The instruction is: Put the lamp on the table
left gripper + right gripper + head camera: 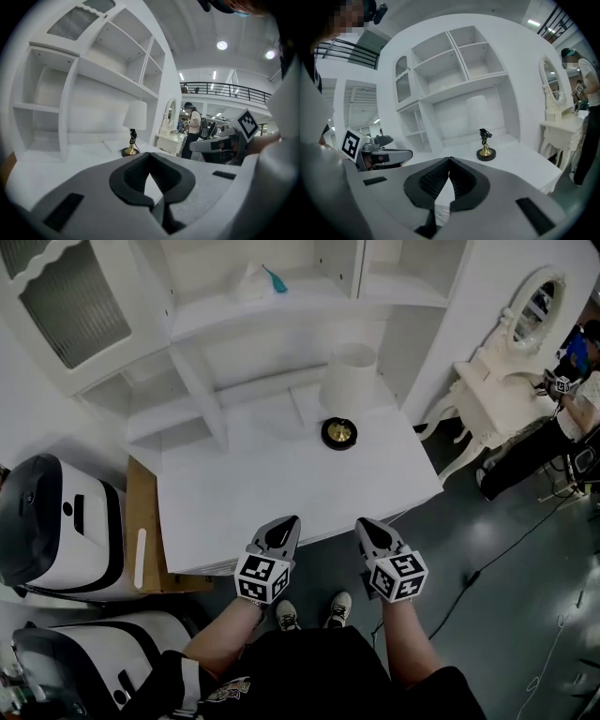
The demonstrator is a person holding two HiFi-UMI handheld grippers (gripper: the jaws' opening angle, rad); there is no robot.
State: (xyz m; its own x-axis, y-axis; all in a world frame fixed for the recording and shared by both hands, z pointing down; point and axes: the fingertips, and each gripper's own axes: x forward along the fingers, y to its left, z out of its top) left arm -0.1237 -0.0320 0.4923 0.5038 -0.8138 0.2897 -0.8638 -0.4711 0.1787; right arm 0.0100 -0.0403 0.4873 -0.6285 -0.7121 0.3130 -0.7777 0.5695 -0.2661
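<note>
The lamp (345,390) stands upright on the desk (272,484), toward the desk's far right corner. The left tool (286,524) and the right tool (366,526) hang side by side at the desk's near edge, each with its jaws pressed together and gripping nothing

glossy brass lamp base (338,433), matt white table (281,493).

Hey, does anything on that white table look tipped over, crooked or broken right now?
Nothing stands out. The lamp stands upright on the white table, with its shade on and its base flat, and nothing is spilled around it.
</note>
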